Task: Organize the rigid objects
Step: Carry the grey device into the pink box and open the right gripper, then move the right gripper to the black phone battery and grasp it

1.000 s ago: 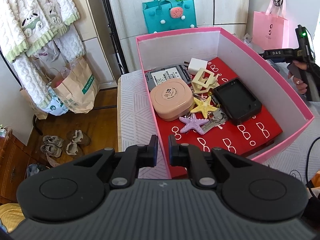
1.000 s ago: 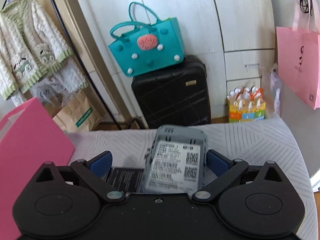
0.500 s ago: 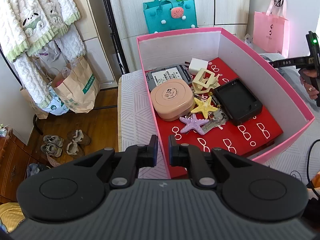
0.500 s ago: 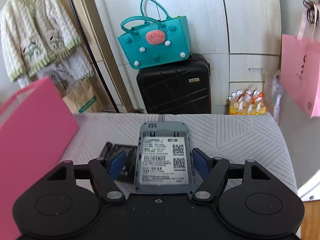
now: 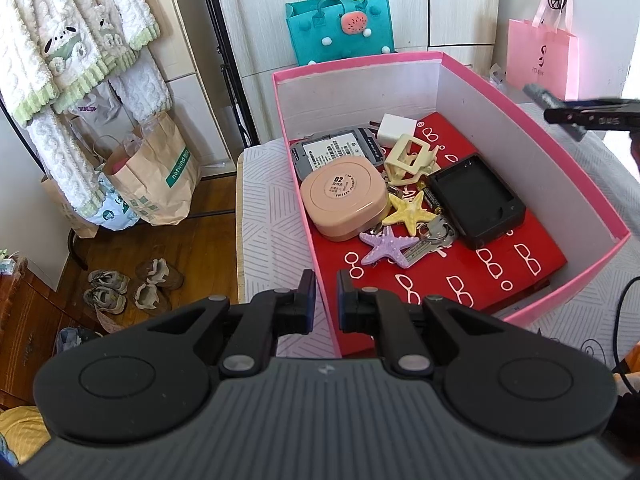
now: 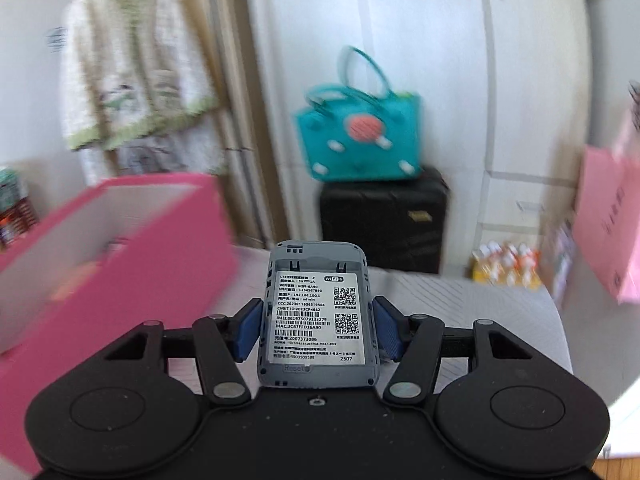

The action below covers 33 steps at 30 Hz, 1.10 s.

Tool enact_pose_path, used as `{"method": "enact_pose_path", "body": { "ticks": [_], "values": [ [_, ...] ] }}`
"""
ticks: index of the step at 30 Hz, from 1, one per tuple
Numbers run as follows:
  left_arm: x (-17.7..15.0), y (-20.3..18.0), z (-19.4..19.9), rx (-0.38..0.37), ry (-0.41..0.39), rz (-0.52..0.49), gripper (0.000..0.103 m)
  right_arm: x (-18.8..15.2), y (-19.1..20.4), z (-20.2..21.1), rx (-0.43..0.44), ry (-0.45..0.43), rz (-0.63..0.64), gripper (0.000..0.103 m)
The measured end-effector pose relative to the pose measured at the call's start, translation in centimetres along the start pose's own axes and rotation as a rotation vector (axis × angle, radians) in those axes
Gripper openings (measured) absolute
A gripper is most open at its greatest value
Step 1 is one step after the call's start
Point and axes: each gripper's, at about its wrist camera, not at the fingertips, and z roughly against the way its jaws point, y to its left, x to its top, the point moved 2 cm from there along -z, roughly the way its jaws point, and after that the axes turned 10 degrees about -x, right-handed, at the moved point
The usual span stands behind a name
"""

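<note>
My right gripper [image 6: 318,322] is shut on a grey WiFi router [image 6: 318,316] with a white label and holds it in the air, right of the pink box [image 6: 132,264]. It also shows in the left wrist view [image 5: 554,110] beyond the box's right wall. My left gripper [image 5: 325,298] is shut on the near left wall of the pink box [image 5: 320,280]. Inside lie a peach case [image 5: 344,204], a black case [image 5: 476,204], a yellow starfish [image 5: 408,208], a purple starfish [image 5: 388,246], keys [image 5: 434,236], a second grey router [image 5: 324,152] and a white charger [image 5: 396,128].
The box stands on a white patterned table [image 5: 268,224]. A teal bag [image 6: 360,136] sits on a black suitcase [image 6: 384,224] behind. A pink paper bag [image 5: 540,60] hangs at the right. Paper bags [image 5: 156,176] and shoes [image 5: 132,284] are on the floor at the left.
My right gripper has lifted the router up off the table and swung toward the pink box; the black item under it is out of view. My left gripper has not moved.
</note>
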Motion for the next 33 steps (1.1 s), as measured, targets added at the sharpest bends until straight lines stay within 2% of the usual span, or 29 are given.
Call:
{"method": "enact_pose_path", "body": {
  "ticks": [2,4,7,10,13,17,21,26,30,33],
  "values": [
    [-0.1,0.0,0.1,0.0,-0.002,0.0,0.009,0.7,1.8,1.9,0.071,-0.031,0.035,0.064],
    [0.0,0.0,0.1,-0.003,-0.001,0.004,0.009,1.5,3.9,3.7,0.178,-0.048,0.071,0.064],
    [0.1,0.0,0.2,0.0,0.002,-0.003,0.009,2.9,7.8,5.5,0.327,-0.025,0.182,0.064],
    [0.3,0.0,0.2,-0.003,0.011,-0.013,0.009,3.9,11.5,6.0,0.436,0.038,0.293,0.064],
    [0.4,0.1,0.2,-0.015,0.018,-0.014,0.009,4.2,14.8,4.9,0.503,0.125,0.38,0.064],
    [0.4,0.2,0.4,-0.026,0.013,-0.019,0.009,3.4,18.0,2.1,0.52,0.221,0.467,0.064],
    [0.3,0.2,0.4,-0.031,0.01,-0.021,0.009,2.9,20.2,0.1,0.583,0.29,0.485,0.064],
    [0.3,0.2,0.4,-0.028,0.009,-0.027,0.009,4.0,19.8,-0.9,0.555,0.235,0.391,0.064],
    [0.4,0.1,0.4,-0.025,0.009,-0.022,0.009,5.0,17.3,-0.9,0.56,0.211,0.276,0.064],
    [0.4,0.1,0.4,-0.025,0.005,-0.015,0.009,5.7,14.6,-0.1,0.523,0.159,0.196,0.064]
  ]
}}
